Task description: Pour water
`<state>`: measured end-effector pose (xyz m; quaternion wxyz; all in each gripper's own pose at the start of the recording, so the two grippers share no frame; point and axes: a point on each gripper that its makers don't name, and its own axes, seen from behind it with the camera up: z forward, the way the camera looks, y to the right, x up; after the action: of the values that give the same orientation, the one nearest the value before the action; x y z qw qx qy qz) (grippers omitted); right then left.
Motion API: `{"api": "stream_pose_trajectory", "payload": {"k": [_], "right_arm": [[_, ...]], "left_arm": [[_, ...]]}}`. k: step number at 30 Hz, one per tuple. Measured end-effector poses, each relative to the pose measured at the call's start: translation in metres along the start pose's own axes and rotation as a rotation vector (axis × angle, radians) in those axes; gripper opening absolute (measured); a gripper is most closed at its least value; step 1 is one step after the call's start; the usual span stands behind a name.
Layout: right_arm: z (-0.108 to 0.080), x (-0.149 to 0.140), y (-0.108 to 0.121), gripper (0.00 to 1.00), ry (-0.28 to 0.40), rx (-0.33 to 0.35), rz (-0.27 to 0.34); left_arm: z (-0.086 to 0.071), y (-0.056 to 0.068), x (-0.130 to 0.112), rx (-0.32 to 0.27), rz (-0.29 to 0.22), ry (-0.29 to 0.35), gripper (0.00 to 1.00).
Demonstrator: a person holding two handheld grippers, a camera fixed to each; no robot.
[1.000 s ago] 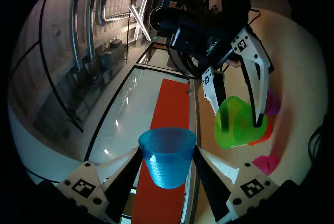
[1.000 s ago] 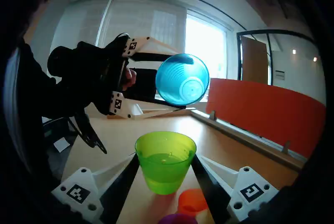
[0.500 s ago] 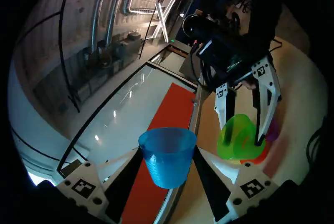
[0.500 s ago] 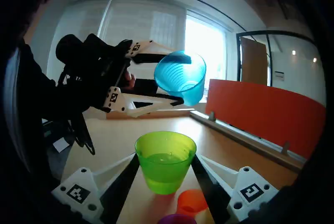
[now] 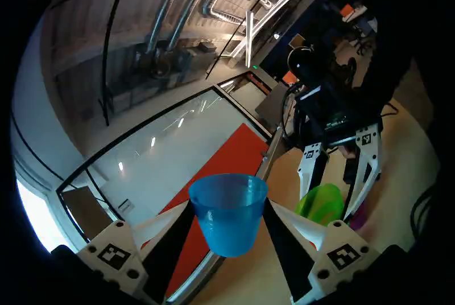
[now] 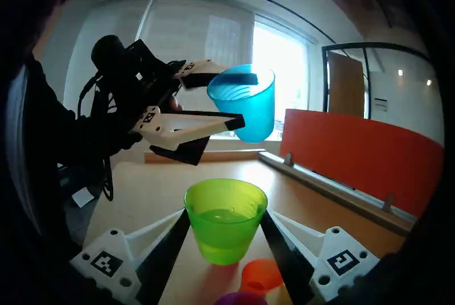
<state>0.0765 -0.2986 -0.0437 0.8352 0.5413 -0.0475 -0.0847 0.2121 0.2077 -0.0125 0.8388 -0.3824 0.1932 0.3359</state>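
Green cup [image 6: 226, 219] part-filled with water, blue cup [image 6: 243, 103] translucent

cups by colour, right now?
blue cup: 1
green cup: 1
orange cup: 1
purple cup: 1
Total: 4

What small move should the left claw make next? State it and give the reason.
Probably lower the blue cup straight down onto the wooden table and release. The left claw holds it upright in the air, beyond the green cup, which already has water in it, so pouring looks done.
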Motion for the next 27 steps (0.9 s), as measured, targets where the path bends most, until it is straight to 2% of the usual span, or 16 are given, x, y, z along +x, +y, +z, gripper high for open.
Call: {"api": "stream_pose_trajectory", "payload": {"k": [15, 21, 27], "right_arm": [[-0.0026, 0.0013, 0.0010, 0.88, 0.003, -0.002, -0.001], [-0.0038, 0.0018, 0.0014, 0.88, 0.003, -0.004, -0.002], [-0.0048, 0.0017, 0.0008, 0.88, 0.004, -0.004, -0.003]], "left_arm": [[0.0003, -0.0035, -0.0060, -0.009, -0.255, -0.010, 0.83], [-0.0005, -0.0055, -0.0054, -0.008, -0.335, -0.011, 0.83], [-0.0021, -0.0068, -0.0034, -0.008, -0.388, -0.005, 0.83]]}}
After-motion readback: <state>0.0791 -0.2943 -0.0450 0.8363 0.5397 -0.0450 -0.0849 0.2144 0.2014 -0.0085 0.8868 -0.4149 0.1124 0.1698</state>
